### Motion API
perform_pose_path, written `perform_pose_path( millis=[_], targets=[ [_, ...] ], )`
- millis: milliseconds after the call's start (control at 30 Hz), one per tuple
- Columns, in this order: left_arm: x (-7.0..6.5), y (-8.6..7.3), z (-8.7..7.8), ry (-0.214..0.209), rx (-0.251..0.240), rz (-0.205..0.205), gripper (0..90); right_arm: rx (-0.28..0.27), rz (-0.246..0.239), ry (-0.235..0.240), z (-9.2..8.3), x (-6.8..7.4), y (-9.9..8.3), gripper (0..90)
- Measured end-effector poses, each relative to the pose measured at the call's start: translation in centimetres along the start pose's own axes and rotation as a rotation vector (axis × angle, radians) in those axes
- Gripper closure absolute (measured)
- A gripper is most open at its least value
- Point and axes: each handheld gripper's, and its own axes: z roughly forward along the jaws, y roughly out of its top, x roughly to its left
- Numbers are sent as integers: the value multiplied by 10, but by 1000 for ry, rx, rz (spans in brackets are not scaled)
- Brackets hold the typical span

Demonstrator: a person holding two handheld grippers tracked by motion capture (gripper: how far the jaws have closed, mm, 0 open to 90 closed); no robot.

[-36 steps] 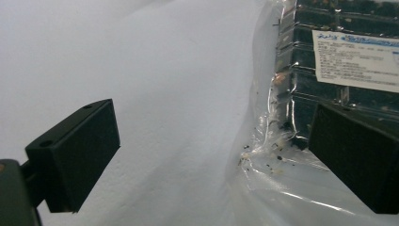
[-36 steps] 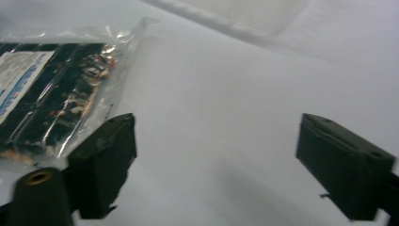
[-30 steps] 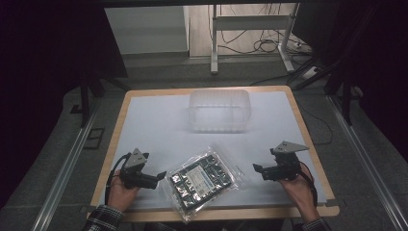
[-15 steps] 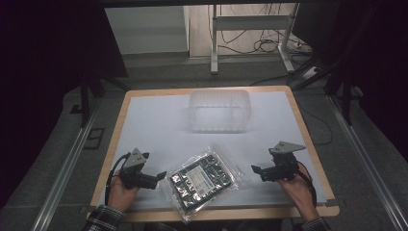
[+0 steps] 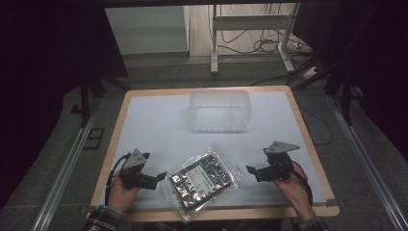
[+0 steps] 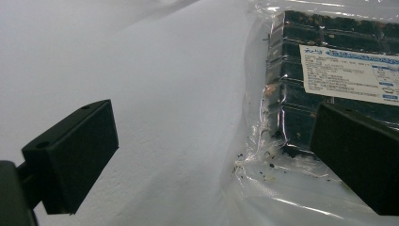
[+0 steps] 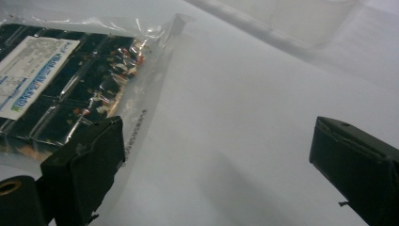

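Note:
A clear plastic bag [image 5: 202,180] holding a dark tray of small parts with a white label lies flat near the table's front edge. My left gripper [image 5: 161,177] rests just left of the bag, open, its jaws wide apart. In the left gripper view the bag [image 6: 329,80] lies past the right jaw, with its edge between the jaws. My right gripper [image 5: 250,170] sits just right of the bag, open and empty. In the right gripper view the bag [image 7: 61,75] lies behind the left jaw.
A clear plastic box [image 5: 220,110] stands at the back middle of the white table [image 5: 149,125]. The table has a wooden rim. Metal rails run along the floor on both sides, and cables lie behind the table.
The right gripper has edged slightly left toward the bag. The left gripper and the bag have stayed put.

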Motion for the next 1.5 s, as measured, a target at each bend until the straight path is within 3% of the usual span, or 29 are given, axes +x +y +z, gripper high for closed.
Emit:
perform_pose_path(
  millis=[167, 367, 633, 767, 900, 1033, 1167, 1333, 1500],
  targets=[
    [0, 0, 0, 0, -2, 3, 14, 18, 9, 21, 6, 4, 3, 50],
    [0, 0, 0, -2, -1, 1, 14, 43, -27, 19, 14, 13, 7, 39],
    [0, 0, 0, -2, 0, 4, 14, 55, -13, 90, 29, 20, 11, 32],
    [0, 0, 1, -3, 0, 5, 14, 66, -20, 94, 33, 24, 13, 63],
    [-1, 0, 1, 0, 6, 11, 14, 105, -38, 107, 43, 27, 15, 164],
    [-1, 0, 1, 1, 7, 11, 14, 122, -32, 126, 47, 28, 16, 206],
    [-2, 0, 2, 2, 11, 19, 15, 142, -23, 167, 51, 28, 16, 307],
    [-3, 0, 3, 2, 16, 23, 15, 148, -7, 209, 54, 26, 16, 423],
    [-3, 0, 4, 2, 21, 29, 15, 151, -27, 224, 56, 30, 17, 527]
  ],
)
